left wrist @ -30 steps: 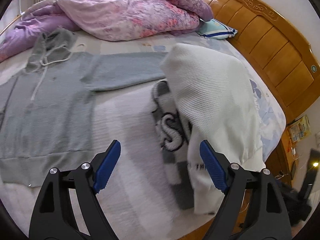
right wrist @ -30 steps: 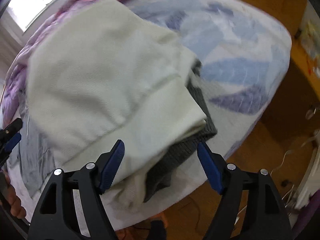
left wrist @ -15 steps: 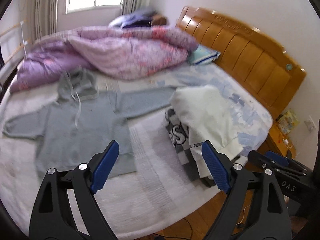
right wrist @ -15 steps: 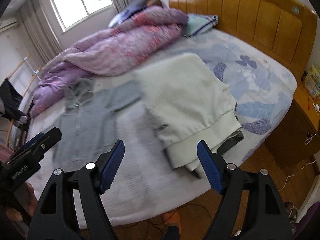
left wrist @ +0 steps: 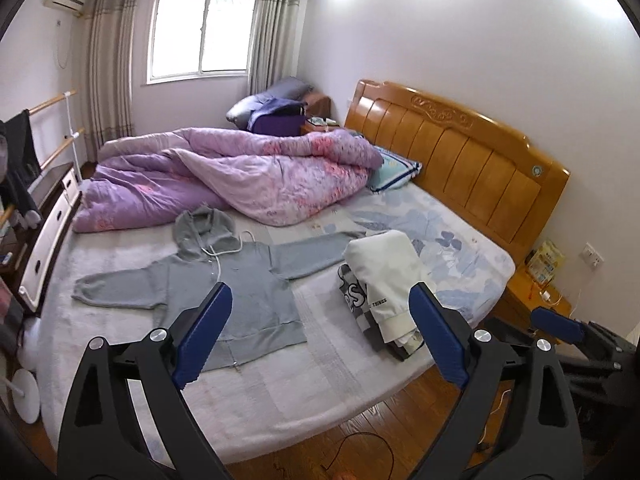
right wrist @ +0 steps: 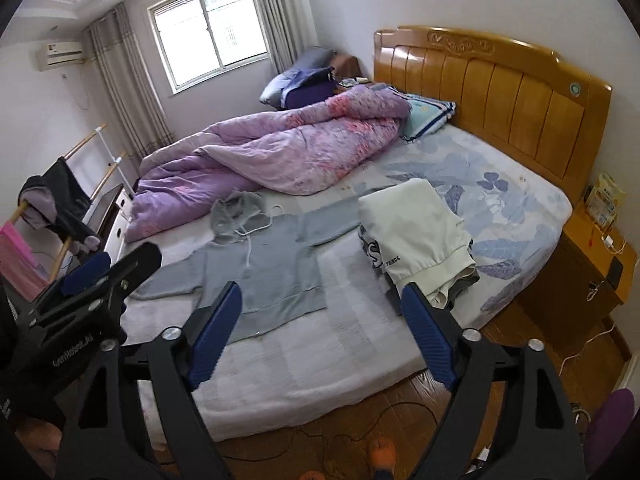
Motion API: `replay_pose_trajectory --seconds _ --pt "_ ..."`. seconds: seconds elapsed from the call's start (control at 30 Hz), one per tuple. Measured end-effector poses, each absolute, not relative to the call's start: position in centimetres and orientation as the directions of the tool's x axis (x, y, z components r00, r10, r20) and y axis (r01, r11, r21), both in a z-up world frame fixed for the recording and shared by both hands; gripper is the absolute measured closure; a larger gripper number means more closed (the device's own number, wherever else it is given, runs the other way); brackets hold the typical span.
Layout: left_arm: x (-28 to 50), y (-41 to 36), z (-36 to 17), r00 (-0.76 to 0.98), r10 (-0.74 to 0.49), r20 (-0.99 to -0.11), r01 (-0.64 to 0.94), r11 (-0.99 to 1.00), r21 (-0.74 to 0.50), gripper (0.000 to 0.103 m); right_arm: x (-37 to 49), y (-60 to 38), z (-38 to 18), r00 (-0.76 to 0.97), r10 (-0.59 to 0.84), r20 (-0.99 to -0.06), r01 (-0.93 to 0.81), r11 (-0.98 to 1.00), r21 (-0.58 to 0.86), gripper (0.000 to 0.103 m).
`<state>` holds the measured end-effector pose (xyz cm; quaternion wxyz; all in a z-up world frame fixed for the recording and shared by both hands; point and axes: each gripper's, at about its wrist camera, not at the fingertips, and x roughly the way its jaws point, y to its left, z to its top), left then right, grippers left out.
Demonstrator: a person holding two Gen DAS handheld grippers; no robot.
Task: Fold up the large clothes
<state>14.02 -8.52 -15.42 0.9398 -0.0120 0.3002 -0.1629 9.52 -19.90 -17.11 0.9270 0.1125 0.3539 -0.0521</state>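
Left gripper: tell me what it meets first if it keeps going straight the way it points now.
Probably the bed, on bare cover between the grey hoodie and the folded pile topped by the cream garment. The open left gripper is well back, so depth is uncertain.

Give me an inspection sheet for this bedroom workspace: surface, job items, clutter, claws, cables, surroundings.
Surface: bed with a pale cover at the near edge and a leaf-print sheet nearer the headboard.
Job's things: grey hoodie spread flat, sleeves out, hood toward the quilt; folded cream garment on top of a stack of folded clothes beside it.
Clutter: purple quilt bunched along the far side; pillow by the headboard.
Claws: left claw open, empty; right claw open, empty; both off the bed.
Cables: black cable on the floor; white cable near the nightstand.
Surroundings: wooden headboard, window, nightstand.
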Motion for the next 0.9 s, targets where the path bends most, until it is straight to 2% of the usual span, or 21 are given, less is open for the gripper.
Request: replay_pose_trajectory --seconds 0.37,0.67,0.9 --pt "2.8 -9.2 -7.8 0.839 -0.231 -0.492 0.197 0.973 -0.121 0.010 1.5 -20.4 -9.9 0.784 0.085 -0.615 0.023 0.986 0.165 0.017" --pt "-5.6 -12.0 -4.8 0.878 -0.125 -0.461 0.071 0.988 -0.134 0.008 -4.2 -23.5 -6.7 0.803 0.159 -0.575 -0.115 0.987 0.111 0.016" --pt "-10.4 -13.1 -3.0 0.892 -0.070 -0.446 0.020 0.993 -0.115 0.007 -7.4 -24.0 -4.9 0.824 0.186 -0.536 -0.153 0.983 0.105 0.016"
